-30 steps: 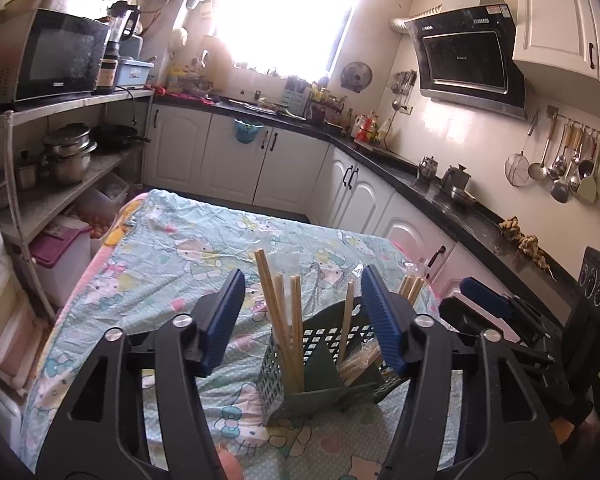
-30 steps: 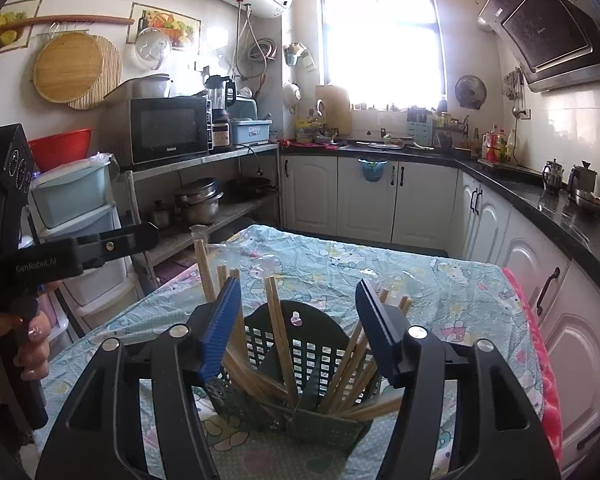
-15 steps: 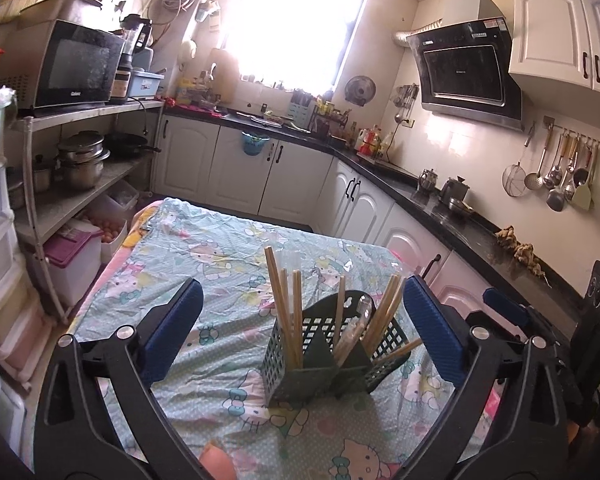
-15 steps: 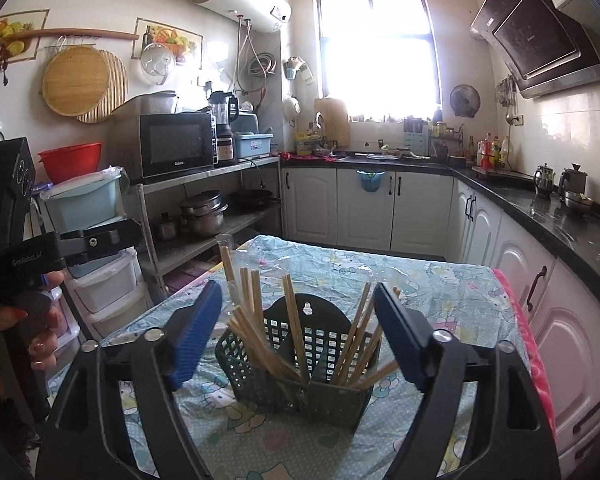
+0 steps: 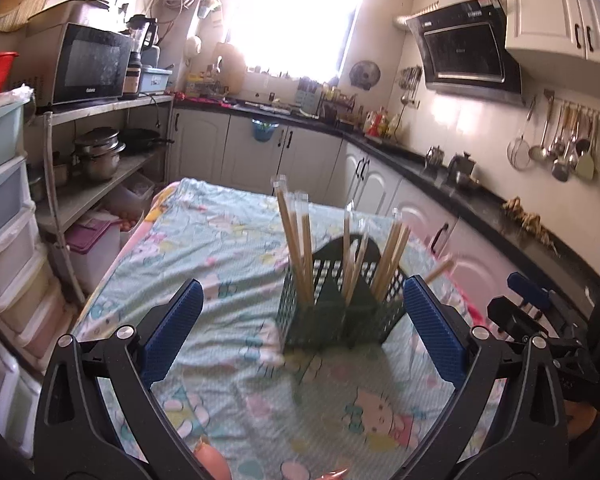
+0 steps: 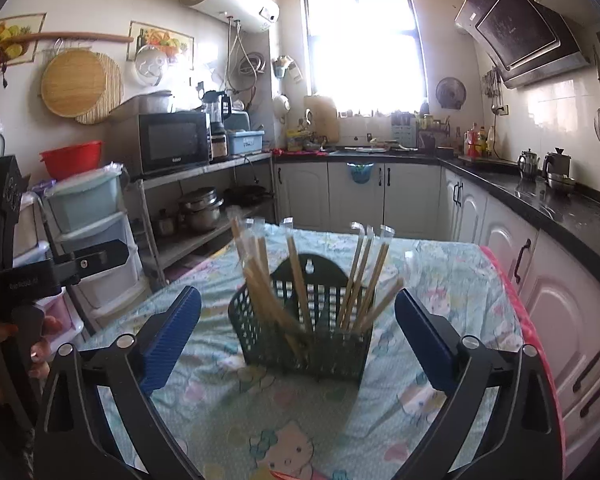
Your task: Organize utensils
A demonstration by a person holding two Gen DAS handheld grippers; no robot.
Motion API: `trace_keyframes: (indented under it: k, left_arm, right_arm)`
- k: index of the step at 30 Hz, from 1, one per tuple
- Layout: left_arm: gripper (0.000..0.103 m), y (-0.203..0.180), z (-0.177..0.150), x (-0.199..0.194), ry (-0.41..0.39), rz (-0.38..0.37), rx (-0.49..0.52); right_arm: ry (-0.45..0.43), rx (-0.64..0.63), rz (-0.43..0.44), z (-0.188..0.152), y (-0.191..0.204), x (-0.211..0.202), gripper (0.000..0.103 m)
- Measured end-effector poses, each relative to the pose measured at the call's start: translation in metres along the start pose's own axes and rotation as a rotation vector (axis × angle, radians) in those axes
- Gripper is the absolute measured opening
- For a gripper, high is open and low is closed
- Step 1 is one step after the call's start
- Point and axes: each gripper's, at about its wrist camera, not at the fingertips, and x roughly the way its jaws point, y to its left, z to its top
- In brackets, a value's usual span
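Note:
A dark green mesh utensil basket (image 5: 332, 320) (image 6: 320, 348) stands upright on the table's cartoon-print cloth (image 5: 220, 240) (image 6: 440, 280). Several wooden chopsticks (image 5: 300, 248) (image 6: 260, 280) lean in its compartments. My left gripper (image 5: 302, 280) is open and wide, a short way back from the basket and apart from it. The right gripper (image 6: 297, 291) faces the basket from its other side; its jaws are opening, nothing is pressed between the pads. In the right wrist view a hand (image 6: 4, 344) holds the left gripper's body (image 6: 40, 272) at the left edge.
A shelf rack with a microwave (image 6: 172, 144), pots (image 5: 98, 152) and stacked plastic drawers (image 5: 4, 220) flanks the table's left side. White cabinets under a black counter (image 5: 480, 208) run along the right and back. The table's pink edge (image 6: 516, 300) lies near the cabinets.
Both grippers have spread from half closed around the basket to wide open and have drawn back from it. The basket now stands free on the cloth.

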Motion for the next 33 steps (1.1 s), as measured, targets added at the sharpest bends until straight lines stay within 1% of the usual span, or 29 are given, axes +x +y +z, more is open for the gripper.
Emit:
trace_keyframes:
  k: [4, 10, 12, 18, 21, 24, 29, 33]
  left_arm:
    - [0.092, -0.004, -0.015, -0.001, 0.025, 0.022, 0.018]
    - [0.092, -0.008, -0.038, 0.001, 0.058, 0.042, 0.029]
    - [0.092, -0.007, -0.045, 0.000, 0.061, 0.054, 0.027]
    - [0.092, -0.013, -0.074, 0.002, 0.084, 0.052, 0.029]
    - [0.092, -0.019, -0.084, 0.002, 0.068, 0.061, 0.046]
    - [0.092, -0.024, -0.091, 0.000, 0.030, 0.062, 0.063]
    - [0.092, -0.024, -0.099, -0.002, -0.028, 0.062, 0.050]
    - [0.092, -0.023, -0.107, -0.005, -0.078, 0.051, 0.042]
  right_arm:
    - [0.029, 0.007, -0.008, -0.017, 0.006, -0.004, 0.096]
    - [0.051, -0.013, -0.071, -0.049, 0.009, -0.010, 0.096]
    - [0.060, -0.001, -0.089, -0.058, 0.007, -0.012, 0.096]
    - [0.075, -0.001, -0.121, -0.079, 0.004, -0.014, 0.096]
    - [0.060, -0.004, -0.132, -0.089, 0.006, -0.015, 0.096]
    - [0.031, -0.029, -0.145, -0.096, 0.012, -0.017, 0.096]
    - [-0.080, -0.034, -0.177, -0.103, 0.016, -0.029, 0.096]
    - [-0.139, -0.025, -0.203, -0.111, 0.016, -0.036, 0.096]
